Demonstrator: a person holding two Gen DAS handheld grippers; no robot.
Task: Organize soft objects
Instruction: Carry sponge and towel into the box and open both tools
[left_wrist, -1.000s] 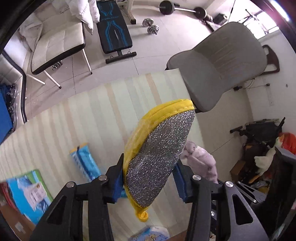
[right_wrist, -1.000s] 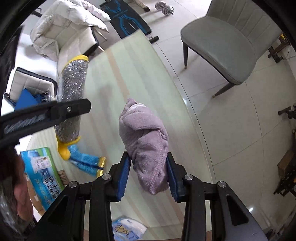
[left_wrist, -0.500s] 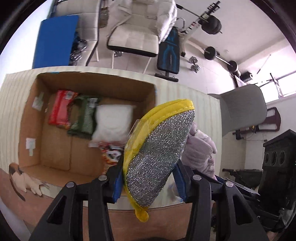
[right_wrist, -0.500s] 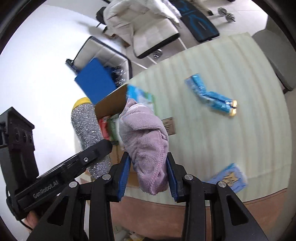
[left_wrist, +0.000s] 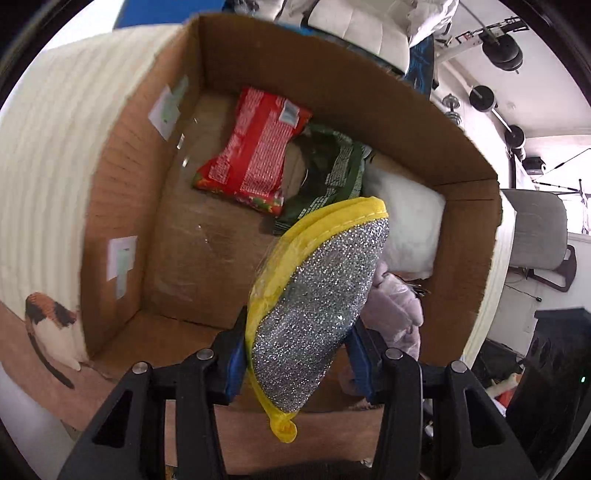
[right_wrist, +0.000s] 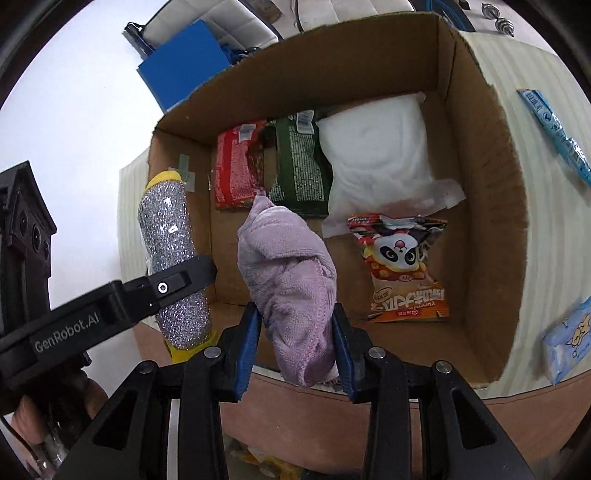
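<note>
Snack packets (right_wrist: 404, 266) inside cardboard box (right_wrist: 491, 206)

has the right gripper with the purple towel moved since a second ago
Yes. The right gripper, shut on the purple towel, has swung from over the bare striped table to above the open cardboard box.

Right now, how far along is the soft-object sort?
Done: red packet, green packet, white pack and panda snack bag lie in the cardboard box. In hand: left gripper clamps the scrubber, right gripper the purple towel, both at the box. Left: blue packs on the table.
</note>
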